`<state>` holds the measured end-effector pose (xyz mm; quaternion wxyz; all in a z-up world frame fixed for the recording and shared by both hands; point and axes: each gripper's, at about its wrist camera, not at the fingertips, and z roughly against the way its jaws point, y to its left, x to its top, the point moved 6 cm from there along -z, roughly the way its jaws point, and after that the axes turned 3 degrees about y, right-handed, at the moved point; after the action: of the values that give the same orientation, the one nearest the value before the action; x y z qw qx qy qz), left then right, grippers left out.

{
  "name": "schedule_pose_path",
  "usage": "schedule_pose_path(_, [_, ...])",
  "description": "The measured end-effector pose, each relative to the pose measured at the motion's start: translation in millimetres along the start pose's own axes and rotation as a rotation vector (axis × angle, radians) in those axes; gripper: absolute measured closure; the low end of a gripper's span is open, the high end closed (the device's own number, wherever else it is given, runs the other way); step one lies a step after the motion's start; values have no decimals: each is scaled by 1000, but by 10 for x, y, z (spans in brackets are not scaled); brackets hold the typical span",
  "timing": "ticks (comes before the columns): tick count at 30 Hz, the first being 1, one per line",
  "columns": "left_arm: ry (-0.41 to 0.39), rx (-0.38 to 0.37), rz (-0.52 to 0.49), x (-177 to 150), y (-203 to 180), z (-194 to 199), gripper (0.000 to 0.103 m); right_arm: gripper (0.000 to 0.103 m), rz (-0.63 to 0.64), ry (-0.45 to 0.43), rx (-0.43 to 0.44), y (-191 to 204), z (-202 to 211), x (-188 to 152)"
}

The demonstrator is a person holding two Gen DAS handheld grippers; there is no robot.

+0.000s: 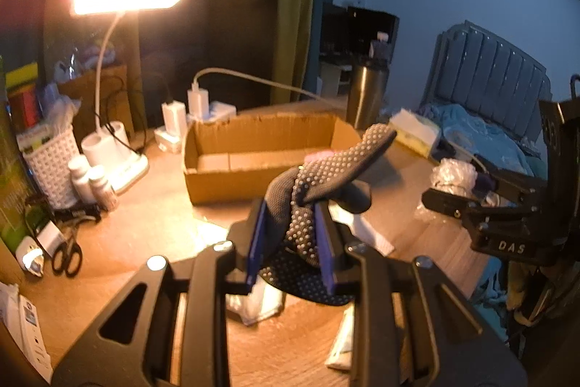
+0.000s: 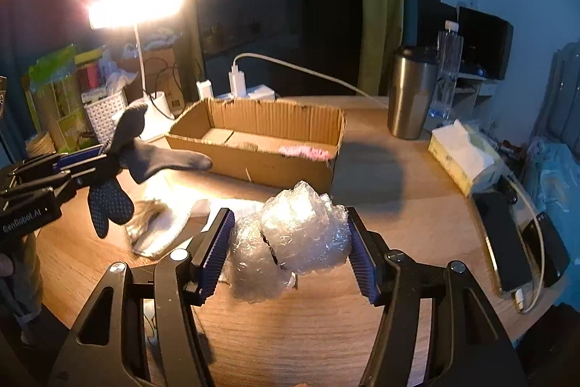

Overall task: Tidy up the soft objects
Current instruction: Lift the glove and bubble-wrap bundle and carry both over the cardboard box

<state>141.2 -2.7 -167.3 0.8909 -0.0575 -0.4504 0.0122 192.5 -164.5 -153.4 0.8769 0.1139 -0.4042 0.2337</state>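
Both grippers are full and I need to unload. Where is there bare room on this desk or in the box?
The open cardboard box is mostly bare; only a pink fluffy item lies at its right end. Bare wood lies between the box, the steel tumbler and the tissue pack. Crowded: the lamp corner with the white basket and the white cloths.

Both claws clamped (left narrower), raised.

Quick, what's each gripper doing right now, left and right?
Left gripper: jaws shut on the dark dotted sock, held above the table.
Right gripper: jaws closed on the wad of bubble wrap.
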Motion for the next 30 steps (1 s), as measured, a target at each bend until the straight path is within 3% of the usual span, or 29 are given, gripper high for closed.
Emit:
schedule_pose_path(16, [-110,-4,20,486,116,328,76,39,34,-112,-13,84,286,478])
schedule_pose_path(30, [-149,-7,29,803,187,362,76,39,42,-184,-34,28,351,867])
